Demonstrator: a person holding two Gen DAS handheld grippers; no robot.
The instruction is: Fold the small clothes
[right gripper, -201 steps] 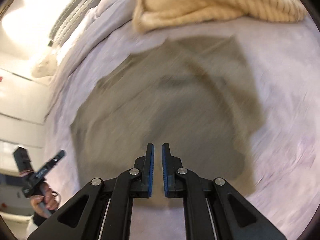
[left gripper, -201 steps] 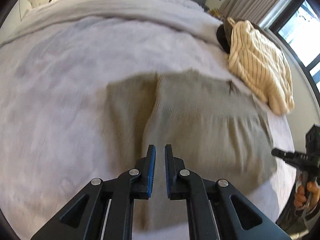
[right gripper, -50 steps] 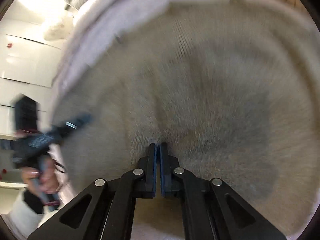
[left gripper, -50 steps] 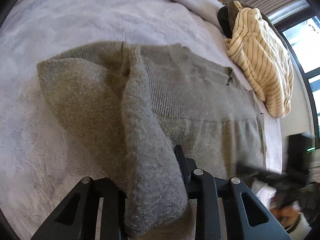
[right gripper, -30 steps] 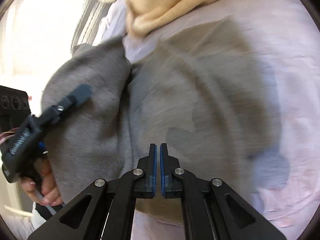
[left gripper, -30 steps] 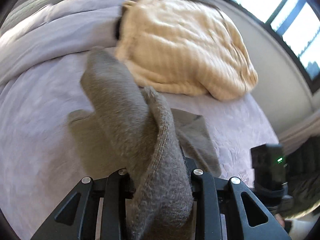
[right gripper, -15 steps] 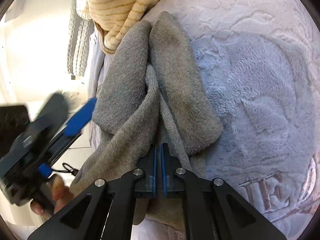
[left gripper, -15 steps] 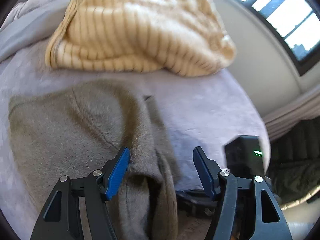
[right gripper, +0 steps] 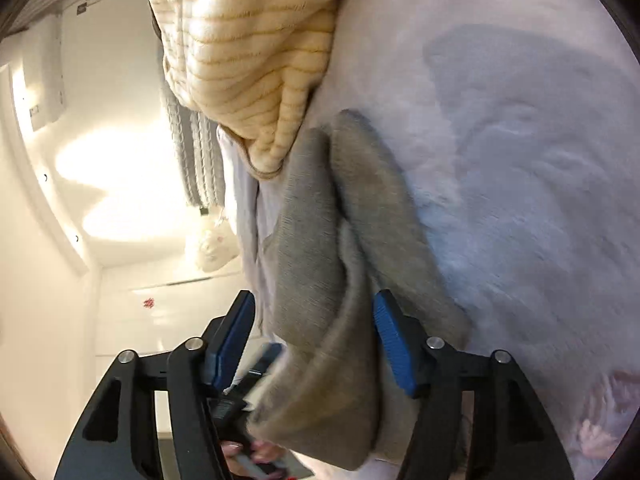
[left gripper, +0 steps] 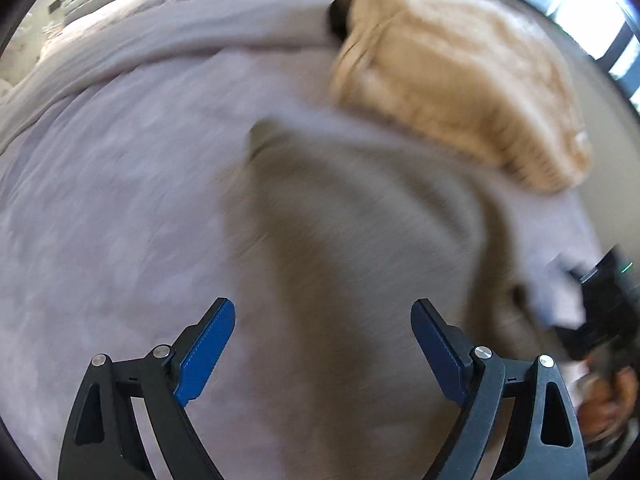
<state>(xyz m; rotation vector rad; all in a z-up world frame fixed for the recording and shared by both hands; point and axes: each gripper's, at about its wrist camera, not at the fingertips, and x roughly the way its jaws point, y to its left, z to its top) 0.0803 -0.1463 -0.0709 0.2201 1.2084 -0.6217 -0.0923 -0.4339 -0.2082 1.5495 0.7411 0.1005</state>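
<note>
A cream striped sweater (right gripper: 248,52) lies bunched on the pale lilac blanket (left gripper: 112,208) covering the bed, with a white wall (right gripper: 52,280) beyond.

The left gripper (left gripper: 322,354) hangs with its blue-padded jaws spread wide above the grey garment (left gripper: 360,240), which lies blurred on the lavender bedspread (left gripper: 112,208). A cream striped sweater (left gripper: 460,84) lies beyond it, toward the bed's far right edge.

one grey garment (left gripper: 360,248), one striped cream sweater (left gripper: 460,80), one blanket (left gripper: 100,200), two claws.
</note>
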